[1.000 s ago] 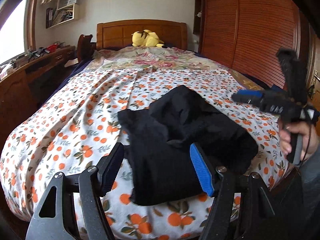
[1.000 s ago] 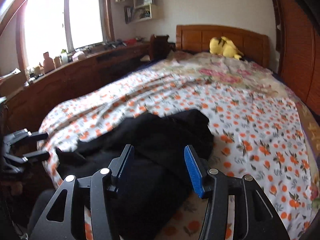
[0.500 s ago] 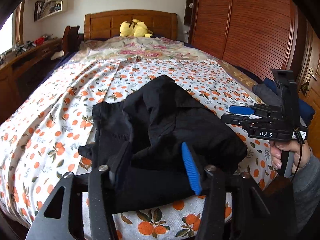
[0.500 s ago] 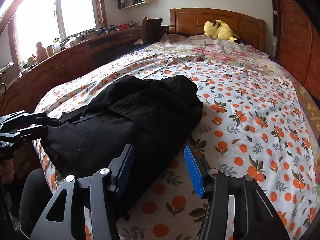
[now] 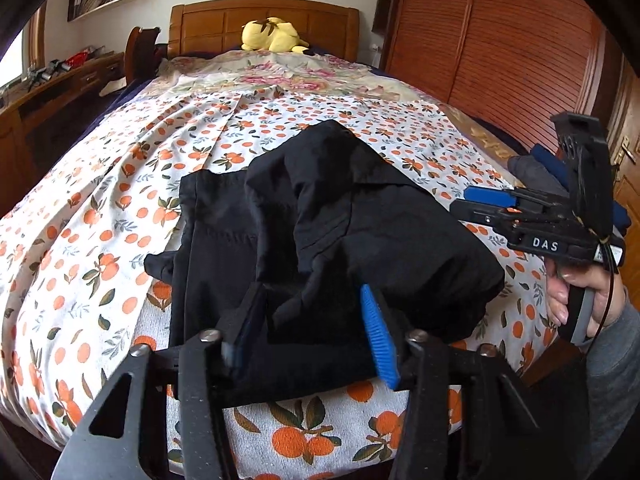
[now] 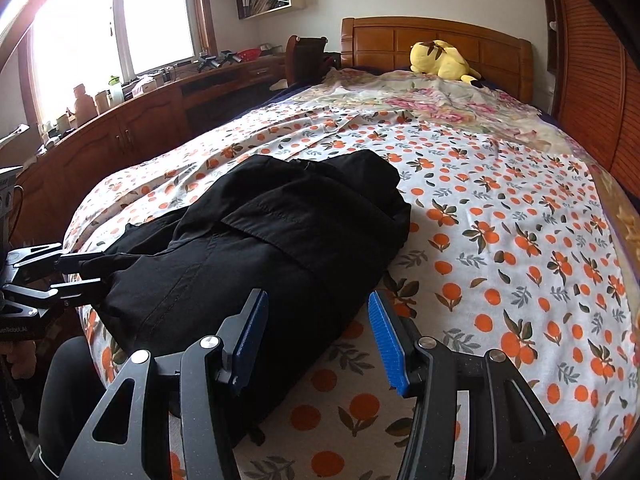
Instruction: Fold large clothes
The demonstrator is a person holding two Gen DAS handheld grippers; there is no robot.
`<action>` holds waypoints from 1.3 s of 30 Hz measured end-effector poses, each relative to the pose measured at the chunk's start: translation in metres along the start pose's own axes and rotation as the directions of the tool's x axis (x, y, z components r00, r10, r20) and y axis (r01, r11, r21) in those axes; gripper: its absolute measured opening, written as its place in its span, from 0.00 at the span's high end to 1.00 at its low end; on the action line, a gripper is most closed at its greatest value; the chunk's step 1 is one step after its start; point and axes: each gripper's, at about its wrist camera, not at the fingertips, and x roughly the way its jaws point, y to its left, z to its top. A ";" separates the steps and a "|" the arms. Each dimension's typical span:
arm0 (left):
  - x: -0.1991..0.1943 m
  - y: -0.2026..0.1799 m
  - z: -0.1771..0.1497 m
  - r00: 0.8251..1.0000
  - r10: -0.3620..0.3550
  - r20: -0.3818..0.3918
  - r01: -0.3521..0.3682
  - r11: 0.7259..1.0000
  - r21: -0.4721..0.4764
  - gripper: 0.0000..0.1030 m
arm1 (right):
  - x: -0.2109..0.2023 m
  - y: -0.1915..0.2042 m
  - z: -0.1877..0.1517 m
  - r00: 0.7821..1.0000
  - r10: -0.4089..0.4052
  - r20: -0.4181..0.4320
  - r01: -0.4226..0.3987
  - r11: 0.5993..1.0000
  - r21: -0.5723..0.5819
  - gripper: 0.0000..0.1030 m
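Orange-print bedspread (image 5: 100, 216) bears a rumpled black garment (image 5: 340, 232); left gripper (image 5: 312, 328), jaws just closing, apparently straddles its near hem, right gripper (image 6: 320, 332) half-open beside it; gather one layer only.

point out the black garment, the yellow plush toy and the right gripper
black garment (image 5: 340, 216), left wrist view, on its bunched middle
yellow plush toy (image 6: 440, 58), right wrist view, on its body
right gripper (image 6: 318, 336), right wrist view, midway between its fingertips
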 end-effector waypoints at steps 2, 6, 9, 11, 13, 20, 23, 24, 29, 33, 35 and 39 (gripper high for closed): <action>0.001 -0.001 0.001 1.000 0.004 -0.008 -0.003 1.000 0.015 0.89 | 0.000 0.000 0.000 1.000 -0.001 0.001 0.001 1.000 0.002 0.47; -0.010 -0.008 0.004 0.999 0.028 0.033 -0.030 0.998 0.054 0.93 | -0.003 0.002 0.000 1.000 -0.001 0.009 0.001 1.000 0.000 0.47; -0.029 -0.005 0.013 0.994 0.047 0.097 -0.051 0.997 0.049 0.93 | -0.009 0.006 0.003 0.999 0.012 0.039 -0.012 1.000 -0.003 0.47; -0.043 0.001 0.018 0.989 0.066 0.136 -0.073 0.997 0.041 0.93 | -0.014 0.010 0.006 0.997 0.031 0.064 -0.031 0.999 -0.005 0.47; -0.050 0.009 0.018 0.983 0.097 0.155 -0.104 0.994 0.036 0.94 | -0.018 0.016 0.008 0.995 0.053 0.087 -0.053 0.999 -0.005 0.47; -0.049 0.047 -0.016 0.979 0.181 0.093 -0.181 0.983 -0.009 0.94 | -0.020 0.053 0.006 0.978 0.181 0.103 -0.175 0.983 -0.062 0.52; -0.043 0.056 -0.034 0.981 0.185 0.061 -0.183 0.983 -0.031 0.94 | -0.016 0.068 0.004 0.974 0.211 0.081 -0.203 0.974 -0.096 0.55; -0.039 0.058 -0.038 0.982 0.183 0.053 -0.181 0.983 -0.038 0.94 | -0.014 0.072 0.003 0.973 0.217 0.072 -0.209 0.972 -0.107 0.55; -0.029 0.058 -0.042 0.982 0.187 0.038 -0.186 0.982 -0.040 0.94 | 0.011 0.088 -0.006 0.977 0.208 -0.049 -0.213 0.965 -0.152 0.55; -0.020 0.060 -0.047 0.986 0.168 0.012 -0.168 0.985 -0.036 0.94 | 0.048 0.097 -0.025 0.982 0.121 -0.146 -0.151 0.965 -0.215 0.55; -0.019 0.058 -0.049 0.983 0.181 0.013 -0.181 0.983 -0.026 0.94 | 0.052 0.098 -0.024 0.982 0.114 -0.148 -0.144 0.966 -0.215 0.55; -0.021 0.059 -0.048 0.984 0.178 0.015 -0.178 0.984 -0.031 0.94 | 0.054 0.100 -0.021 0.983 0.108 -0.150 -0.140 0.965 -0.223 0.55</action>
